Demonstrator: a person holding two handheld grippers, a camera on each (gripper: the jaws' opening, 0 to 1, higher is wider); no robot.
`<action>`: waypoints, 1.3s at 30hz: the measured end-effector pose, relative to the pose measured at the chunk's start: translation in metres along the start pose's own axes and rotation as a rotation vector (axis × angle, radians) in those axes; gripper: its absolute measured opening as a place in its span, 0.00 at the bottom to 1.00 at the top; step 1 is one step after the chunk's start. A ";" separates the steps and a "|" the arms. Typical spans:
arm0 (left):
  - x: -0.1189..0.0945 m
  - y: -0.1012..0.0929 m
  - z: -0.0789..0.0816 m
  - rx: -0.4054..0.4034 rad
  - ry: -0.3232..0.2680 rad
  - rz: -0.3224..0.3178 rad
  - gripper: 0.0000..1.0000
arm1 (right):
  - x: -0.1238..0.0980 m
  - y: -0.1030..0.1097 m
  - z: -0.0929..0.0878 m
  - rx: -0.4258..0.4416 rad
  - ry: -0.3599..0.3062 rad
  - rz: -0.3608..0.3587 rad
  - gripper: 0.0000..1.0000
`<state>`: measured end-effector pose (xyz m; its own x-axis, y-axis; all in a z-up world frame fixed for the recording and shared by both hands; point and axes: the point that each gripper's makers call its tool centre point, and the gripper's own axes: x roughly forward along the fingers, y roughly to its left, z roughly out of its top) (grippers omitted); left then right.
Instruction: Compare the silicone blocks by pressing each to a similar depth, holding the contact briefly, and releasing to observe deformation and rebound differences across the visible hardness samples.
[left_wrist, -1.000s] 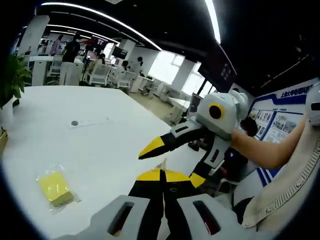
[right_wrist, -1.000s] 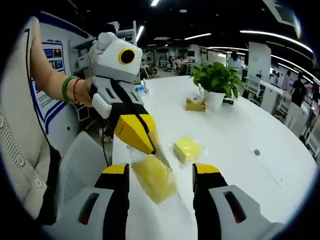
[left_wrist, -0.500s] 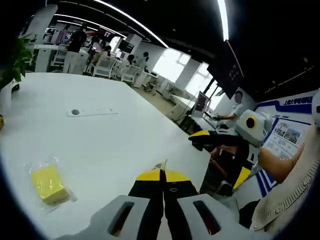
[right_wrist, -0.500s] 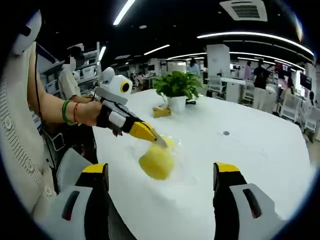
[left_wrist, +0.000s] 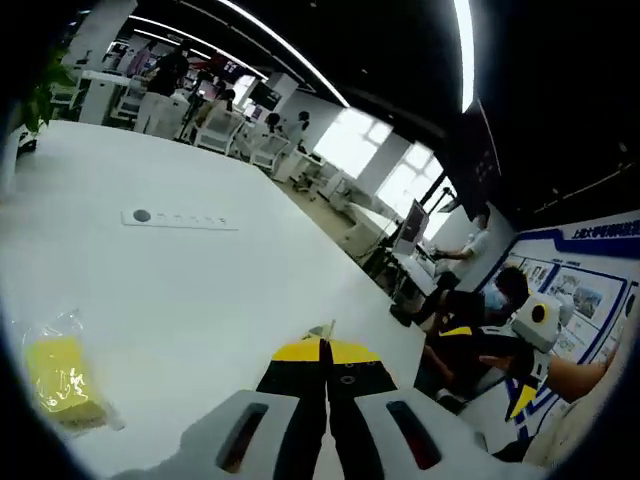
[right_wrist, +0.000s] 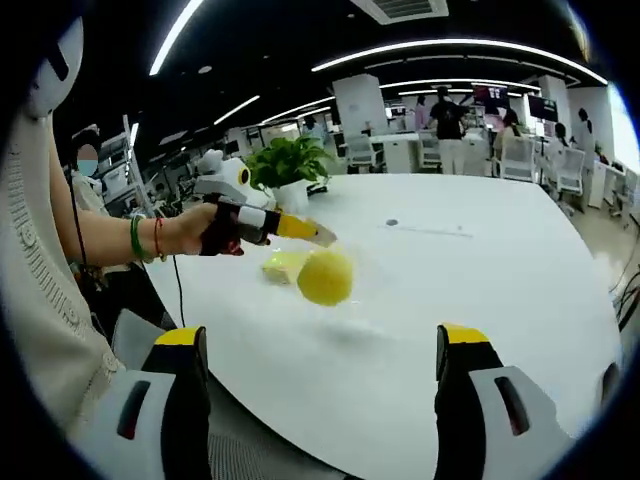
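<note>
Left gripper (right_wrist: 318, 234), jaws closed, holds a bagged yellow block (right_wrist: 325, 276) aloft above the desk (right_wrist: 470, 290). Right gripper (right_wrist: 322, 378) is wide open, empty. Second yellow block (left_wrist: 60, 378) lies near the desk edge.

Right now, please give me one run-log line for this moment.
left tongs: shut on bagged block, lifted above white table | right tongs: open | second bagged block: on table

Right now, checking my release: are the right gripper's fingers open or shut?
Open. The right gripper fingers stand wide apart, nothing between them.
</note>
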<state>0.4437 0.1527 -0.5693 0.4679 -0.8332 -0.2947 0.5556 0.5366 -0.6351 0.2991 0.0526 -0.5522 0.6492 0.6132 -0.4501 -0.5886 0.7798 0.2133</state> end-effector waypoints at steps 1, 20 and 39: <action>0.006 0.005 0.001 -0.018 -0.008 0.005 0.00 | -0.001 -0.001 -0.002 0.003 0.007 0.000 0.88; 0.025 0.111 0.012 -0.060 -0.045 0.206 0.00 | 0.003 -0.025 -0.012 0.032 0.030 -0.039 0.87; 0.020 0.199 0.001 -0.200 -0.098 0.376 0.00 | 0.025 -0.024 -0.023 0.073 0.087 -0.022 0.86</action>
<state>0.5644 0.2429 -0.7006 0.6807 -0.5629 -0.4687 0.1946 0.7559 -0.6251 0.3179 0.0465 -0.5887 0.6155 0.5852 -0.5279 -0.5360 0.8019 0.2639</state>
